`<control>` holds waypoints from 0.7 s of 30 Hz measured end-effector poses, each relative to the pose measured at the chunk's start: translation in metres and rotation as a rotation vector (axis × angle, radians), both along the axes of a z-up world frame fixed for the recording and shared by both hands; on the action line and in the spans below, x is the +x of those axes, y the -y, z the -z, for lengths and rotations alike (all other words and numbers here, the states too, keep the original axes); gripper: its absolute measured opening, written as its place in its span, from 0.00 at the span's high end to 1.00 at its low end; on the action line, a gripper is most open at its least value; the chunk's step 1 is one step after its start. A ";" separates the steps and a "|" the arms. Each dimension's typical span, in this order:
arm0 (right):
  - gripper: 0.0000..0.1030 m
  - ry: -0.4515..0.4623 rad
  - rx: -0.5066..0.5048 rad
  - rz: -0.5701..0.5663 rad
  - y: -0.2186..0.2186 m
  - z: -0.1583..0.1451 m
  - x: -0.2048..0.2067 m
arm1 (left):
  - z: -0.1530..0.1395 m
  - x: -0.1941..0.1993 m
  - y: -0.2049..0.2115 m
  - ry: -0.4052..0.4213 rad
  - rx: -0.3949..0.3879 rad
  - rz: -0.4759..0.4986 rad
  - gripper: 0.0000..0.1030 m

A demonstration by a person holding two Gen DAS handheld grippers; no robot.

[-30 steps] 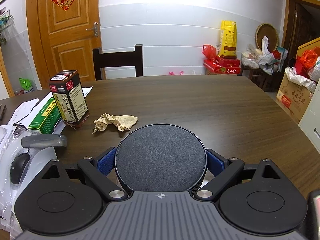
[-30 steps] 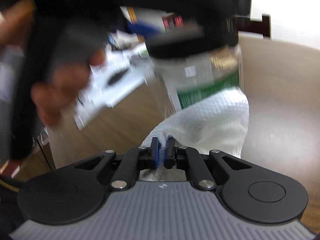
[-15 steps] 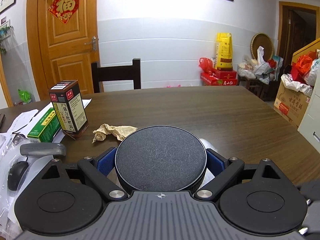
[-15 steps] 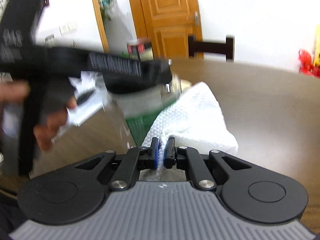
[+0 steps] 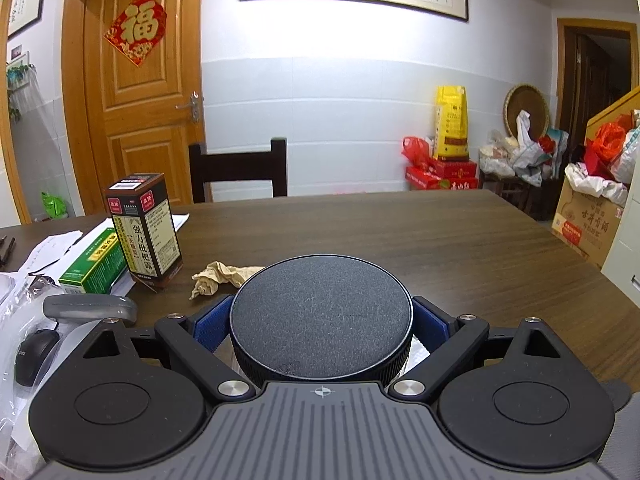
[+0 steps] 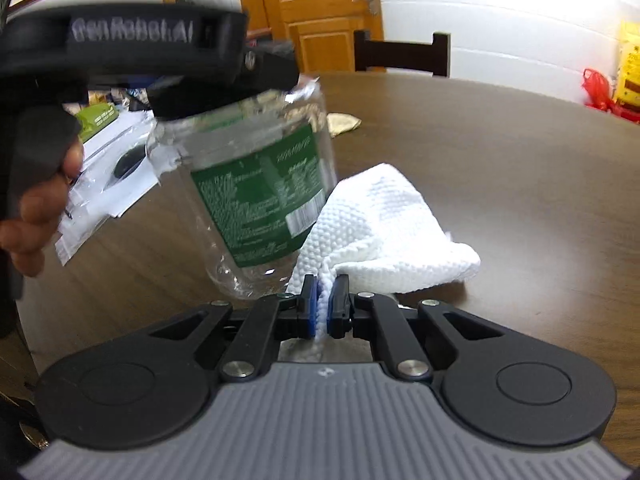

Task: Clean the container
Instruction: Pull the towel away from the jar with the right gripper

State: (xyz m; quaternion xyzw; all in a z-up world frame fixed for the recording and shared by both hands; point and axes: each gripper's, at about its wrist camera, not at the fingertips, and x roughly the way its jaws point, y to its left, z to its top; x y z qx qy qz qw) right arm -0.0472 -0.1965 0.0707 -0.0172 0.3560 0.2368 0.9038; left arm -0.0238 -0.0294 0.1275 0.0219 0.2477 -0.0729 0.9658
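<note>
Two grippers share the work over the dark wooden table point(image 5: 460, 248), which spreads ahead of both. Largest of the task's things, the clear container point(image 6: 256, 184) with its green label hangs tilted up and to the left of the right gripper point(image 6: 323, 306), lifted off the tabletop; its black lid point(image 5: 320, 316) fills the space between the fingers of the left gripper point(image 5: 320, 320). Those fingers stand wide apart and are clamped on the lid's two sides, blue pads pressed against its rim. Just ahead of the right gripper lies the white cloth point(image 6: 376, 236), bunched and resting against the container's lower wall, though motion blur leaves it unclear how firmly they touch. The right gripper's jaws are nearly together, pinching a fold of that cloth. To wipe well, I would judge that the left grip should hold the container steady by the lid while the cloth is pressed flat on the wall and drawn around it, turning the container to reach each side. A crumpled brown paper point(image 5: 224, 276) lies ahead and left of the left gripper.
</note>
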 end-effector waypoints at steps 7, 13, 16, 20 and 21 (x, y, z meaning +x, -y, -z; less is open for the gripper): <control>0.92 0.126 -0.009 0.040 0.017 -0.007 -0.010 | 0.005 -0.003 -0.002 0.049 -0.015 -0.014 0.08; 0.92 0.181 0.010 -0.006 0.014 -0.017 -0.016 | 0.007 -0.005 -0.004 0.067 -0.016 -0.006 0.08; 0.92 0.110 -0.024 0.003 0.012 -0.014 -0.012 | 0.007 -0.005 -0.006 0.073 -0.017 -0.007 0.08; 0.92 0.079 -0.043 0.056 0.016 -0.006 -0.011 | 0.007 -0.004 -0.010 0.076 -0.027 -0.016 0.08; 0.92 0.086 -0.041 0.067 0.017 -0.008 -0.013 | 0.007 -0.004 -0.012 0.078 -0.030 -0.018 0.08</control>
